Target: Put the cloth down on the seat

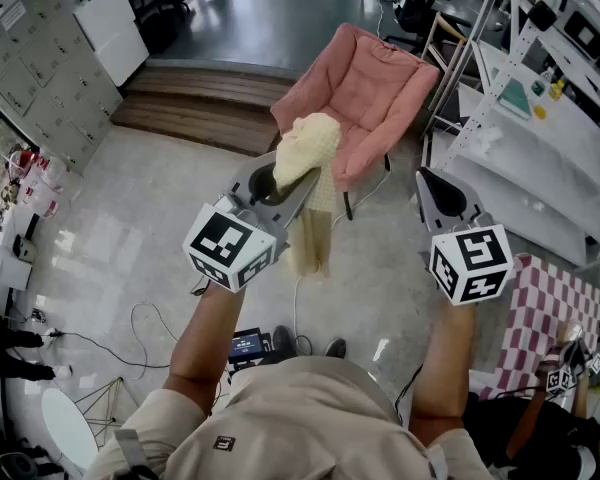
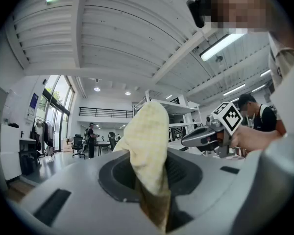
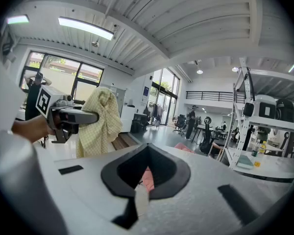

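Clamping the cloth (image 1: 307,146), the left gripper (image 1: 298,190) holds it aloft just short of the pink seat (image 1: 375,88) (folds hanging below the jaws); the right gripper (image 1: 430,183) rides alongside, jaws together and empty.

Hidden parts
Cloth (image 1: 315,138) covers part of chair's (image 1: 375,93) rim; its pinched end lost inside left gripper (image 1: 290,188); past right gripper (image 3: 147,151), chair is a pink sliver.
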Action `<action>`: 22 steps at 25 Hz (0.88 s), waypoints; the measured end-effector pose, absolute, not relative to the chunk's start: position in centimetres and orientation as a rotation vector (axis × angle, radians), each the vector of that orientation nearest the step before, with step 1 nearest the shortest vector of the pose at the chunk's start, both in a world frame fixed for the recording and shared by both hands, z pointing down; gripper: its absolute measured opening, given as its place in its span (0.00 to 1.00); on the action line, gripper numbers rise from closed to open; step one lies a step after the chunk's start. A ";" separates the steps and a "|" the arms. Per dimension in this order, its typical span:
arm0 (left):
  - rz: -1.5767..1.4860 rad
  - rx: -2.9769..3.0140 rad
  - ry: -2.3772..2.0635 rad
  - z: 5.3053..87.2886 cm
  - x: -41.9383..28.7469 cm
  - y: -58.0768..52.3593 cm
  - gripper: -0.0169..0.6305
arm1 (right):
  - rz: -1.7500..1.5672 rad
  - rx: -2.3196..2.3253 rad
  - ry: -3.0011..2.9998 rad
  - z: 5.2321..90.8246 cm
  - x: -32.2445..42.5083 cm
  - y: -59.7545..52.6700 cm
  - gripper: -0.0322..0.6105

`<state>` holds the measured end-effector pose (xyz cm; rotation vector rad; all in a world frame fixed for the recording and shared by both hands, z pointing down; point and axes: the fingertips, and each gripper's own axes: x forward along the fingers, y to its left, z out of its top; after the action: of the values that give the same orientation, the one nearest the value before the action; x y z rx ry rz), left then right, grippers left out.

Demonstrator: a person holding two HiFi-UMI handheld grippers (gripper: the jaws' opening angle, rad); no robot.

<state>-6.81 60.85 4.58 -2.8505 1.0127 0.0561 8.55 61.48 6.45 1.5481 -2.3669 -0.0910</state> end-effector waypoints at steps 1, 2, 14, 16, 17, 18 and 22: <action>0.056 -2.851 1.013 4.7 -7.0 60.5 0.18 | -0.090 1.550 -2.366 6.5 8.4 61.1 0.04; 0.056 -2.852 1.014 4.7 -7.2 60.1 0.18 | -0.090 1.551 -2.365 6.5 8.2 60.8 0.04; 0.068 -2.874 0.980 5.3 -10.8 56.9 0.18 | -0.079 1.576 -2.340 7.0 4.7 57.9 0.04; 0.073 -2.879 0.967 5.4 -11.7 56.5 0.18 | -0.080 1.584 -2.333 7.0 3.7 57.6 0.04; 0.075 -2.880 0.961 5.4 -12.2 56.3 0.18 | -0.080 1.588 -2.330 7.0 3.3 57.4 0.04; 0.079 -2.882 0.954 5.4 -12.6 56.2 0.18 | -0.080 1.593 -2.329 7.0 2.8 57.2 0.04; 0.090 -2.886 0.928 5.4 -14.5 55.5 0.18 | -0.077 1.618 -2.331 7.0 0.9 56.4 0.04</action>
<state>-14.54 55.47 5.37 -2.8859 0.9284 0.0900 0.94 56.40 6.96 1.6183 -2.3310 -0.0773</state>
